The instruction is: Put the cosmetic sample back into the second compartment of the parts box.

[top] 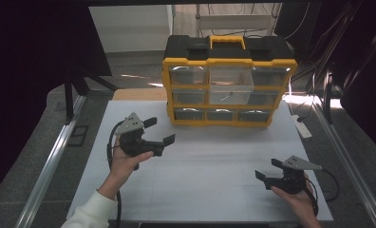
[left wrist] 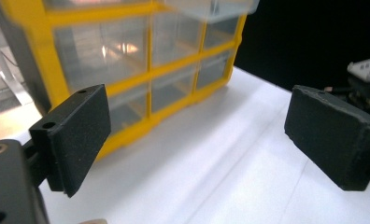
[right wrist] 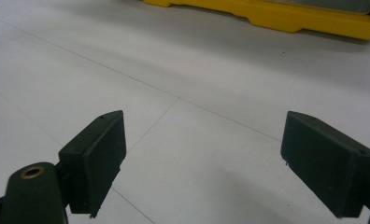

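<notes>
One yellow-and-black drawer cabinet sits at twelve o'clock on the white table, showing nine clear drawers in three rows of three. One of them, the top middle drawer, is pulled out, with one small item lying inside. Two grippers are in play: the left gripper at nine o'clock, jaws wide apart and empty, and the right gripper at four o'clock, jaws likewise spread with nothing between them.
</notes>
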The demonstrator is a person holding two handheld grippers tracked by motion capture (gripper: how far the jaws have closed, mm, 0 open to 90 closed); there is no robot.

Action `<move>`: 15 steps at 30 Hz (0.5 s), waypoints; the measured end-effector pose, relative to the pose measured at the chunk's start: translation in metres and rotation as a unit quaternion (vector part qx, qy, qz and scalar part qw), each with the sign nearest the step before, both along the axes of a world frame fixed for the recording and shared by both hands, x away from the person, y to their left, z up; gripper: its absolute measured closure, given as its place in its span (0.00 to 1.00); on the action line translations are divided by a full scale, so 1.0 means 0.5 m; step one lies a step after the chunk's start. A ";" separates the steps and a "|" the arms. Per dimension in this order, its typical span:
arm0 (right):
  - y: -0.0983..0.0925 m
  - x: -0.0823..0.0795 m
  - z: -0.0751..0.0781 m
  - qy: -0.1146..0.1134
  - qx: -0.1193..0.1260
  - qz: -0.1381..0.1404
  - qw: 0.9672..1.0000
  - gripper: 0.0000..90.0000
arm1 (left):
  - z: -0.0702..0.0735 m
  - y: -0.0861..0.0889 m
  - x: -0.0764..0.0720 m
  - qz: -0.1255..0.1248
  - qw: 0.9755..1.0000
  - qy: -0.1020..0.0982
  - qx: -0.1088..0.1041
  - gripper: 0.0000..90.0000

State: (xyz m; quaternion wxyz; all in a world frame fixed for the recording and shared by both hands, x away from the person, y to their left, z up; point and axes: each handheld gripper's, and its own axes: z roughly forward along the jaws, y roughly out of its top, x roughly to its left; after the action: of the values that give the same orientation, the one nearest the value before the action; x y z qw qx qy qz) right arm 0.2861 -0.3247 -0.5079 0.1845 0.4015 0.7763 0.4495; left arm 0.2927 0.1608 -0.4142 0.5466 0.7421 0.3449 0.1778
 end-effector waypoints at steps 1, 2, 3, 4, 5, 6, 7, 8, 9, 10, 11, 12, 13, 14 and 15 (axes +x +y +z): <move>0.001 0.000 -0.001 0.001 -0.002 -0.001 1.000 0.16 | -0.022 0.010 -0.009 0.001 1.000 0.008 0.001 0.08; 0.001 -0.001 -0.001 0.002 -0.001 -0.002 1.000 0.16 | -0.034 0.015 -0.012 0.002 1.000 0.013 0.003 0.08; 0.001 -0.001 -0.001 0.002 -0.001 -0.002 1.000 0.16 | -0.034 0.015 -0.012 0.002 1.000 0.013 0.003 0.08; 0.001 -0.001 -0.002 0.003 0.001 -0.002 1.000 0.16 | -0.045 0.019 -0.016 0.005 1.000 0.017 0.006 0.08; 0.000 -0.001 -0.002 0.003 0.000 -0.002 1.000 0.16 | -0.059 0.025 -0.021 0.008 1.000 0.023 0.007 0.08; 0.000 -0.001 -0.002 0.003 0.000 -0.003 1.000 0.16 | -0.071 0.031 -0.026 0.014 1.000 0.025 0.005 0.08; 0.000 0.000 -0.002 0.003 0.000 -0.003 1.000 0.16 | -0.083 0.037 -0.031 0.020 0.999 0.025 0.006 0.08; 0.001 0.000 -0.002 0.003 -0.002 -0.004 1.000 0.16 | -0.095 0.043 -0.036 0.025 0.999 0.026 0.007 0.09; 0.001 0.000 -0.002 0.003 -0.002 -0.003 1.000 0.16 | -0.110 0.050 -0.042 0.028 0.999 0.032 0.007 0.09; 0.002 0.001 -0.003 0.003 -0.002 -0.003 1.000 0.16 | -0.122 0.057 -0.047 0.030 0.999 0.038 0.010 0.09; 0.002 0.002 -0.004 0.004 -0.001 -0.002 1.000 0.16 | -0.131 0.061 -0.050 0.032 0.999 0.041 0.010 0.08; 0.003 0.003 -0.004 0.005 -0.001 -0.001 1.000 0.16 | -0.143 0.068 -0.054 0.035 0.998 0.046 0.012 0.08; 0.004 0.004 -0.005 0.006 0.000 -0.001 1.000 0.16 | -0.153 0.074 -0.057 0.039 0.998 0.049 0.015 0.08; 0.005 0.006 -0.005 0.006 -0.002 -0.001 1.000 0.16 | -0.162 0.080 -0.059 0.043 0.998 0.051 0.017 0.08; 0.006 0.007 -0.006 0.005 -0.002 -0.001 1.000 0.16 | -0.168 0.084 -0.060 0.045 0.997 0.053 0.019 0.08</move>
State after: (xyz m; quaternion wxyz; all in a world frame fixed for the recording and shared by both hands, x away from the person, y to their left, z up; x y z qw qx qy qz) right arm 0.2896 -0.3219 -0.5109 0.1812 0.4040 0.7778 0.4461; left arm 0.2627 0.2031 -0.4981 0.5049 0.7443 0.4029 0.1695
